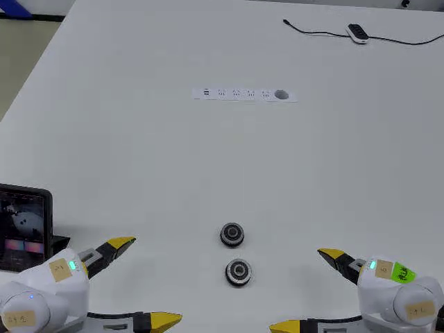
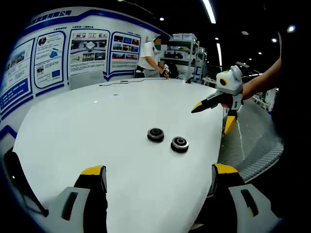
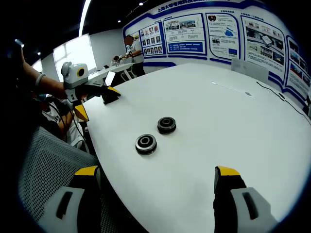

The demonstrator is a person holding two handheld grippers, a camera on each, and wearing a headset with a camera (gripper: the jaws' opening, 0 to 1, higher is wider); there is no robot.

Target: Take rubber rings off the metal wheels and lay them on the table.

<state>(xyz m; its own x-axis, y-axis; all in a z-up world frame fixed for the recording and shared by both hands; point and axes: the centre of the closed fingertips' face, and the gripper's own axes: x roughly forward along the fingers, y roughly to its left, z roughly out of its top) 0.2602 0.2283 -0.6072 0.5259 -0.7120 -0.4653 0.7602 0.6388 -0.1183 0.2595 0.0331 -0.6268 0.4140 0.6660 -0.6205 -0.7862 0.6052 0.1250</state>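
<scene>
Two metal wheels lying flat near the front edge of the bench (image 1: 208, 159): far wheel (image 1: 232, 234) and near wheel (image 1: 238, 272), close together but not touching. Dark outer band on each, taken to be the rubber rings (image 1: 223, 235), both seemingly still seated; none laid out on the bench yet.

Left hand-held gripper (image 1: 142, 281) to the left of the pair, jaws spread wide, holding nothing. Right hand-held gripper (image 1: 307, 290) to the right, likewise spread wide and empty. Both well clear of the wheels.

Farther out: a tablet (image 1: 24, 225) at the left edge, a flush socket strip (image 1: 243, 94) mid-bench, a remote (image 1: 357, 32) toward the far right corner.

Risks, as judged:
- Small smooth wheels on a slick white top, so liable to skid or spin away under a one-sided pinch.
- Near wheel close to the front edge, so easily knocked off by a push toward the person.
- Snug ring, if levered without the other hand-held gripper bracing the hub, prone to snap back or flick away.
- Wide jaws closing on one wheel, apt to nudge its neighbour.
</scene>
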